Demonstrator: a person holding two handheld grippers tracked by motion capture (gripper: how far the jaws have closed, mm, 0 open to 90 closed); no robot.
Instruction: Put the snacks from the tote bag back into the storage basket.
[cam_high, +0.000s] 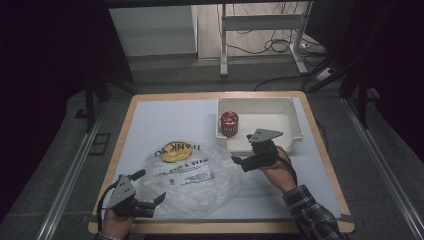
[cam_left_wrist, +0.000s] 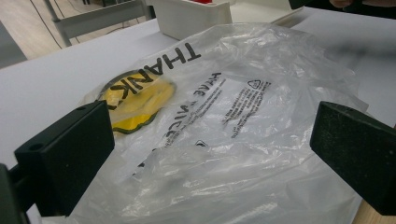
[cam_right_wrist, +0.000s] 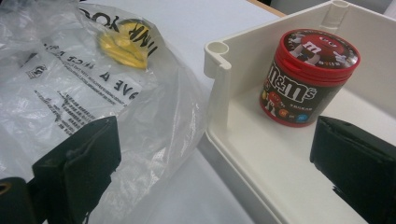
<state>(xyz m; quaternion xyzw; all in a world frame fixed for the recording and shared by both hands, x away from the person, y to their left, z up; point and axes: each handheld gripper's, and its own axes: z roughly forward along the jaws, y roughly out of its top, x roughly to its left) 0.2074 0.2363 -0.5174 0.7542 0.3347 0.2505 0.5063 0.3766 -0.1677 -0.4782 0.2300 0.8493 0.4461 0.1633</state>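
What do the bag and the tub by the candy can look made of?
The clear crinkled bag with black print looks like thin glossy plastic film: it wrinkles and shows the table through. The white rectangular tub appears to be rigid moulded plastic with a matte finish, smooth walls and rounded corner posts.

Wood-edged table (cam_high: 320, 150) under bright light, grey floor (cam_high: 165, 75), white metal frame (cam_high: 260, 22), possibly cables (cam_high: 272, 47), dark surroundings
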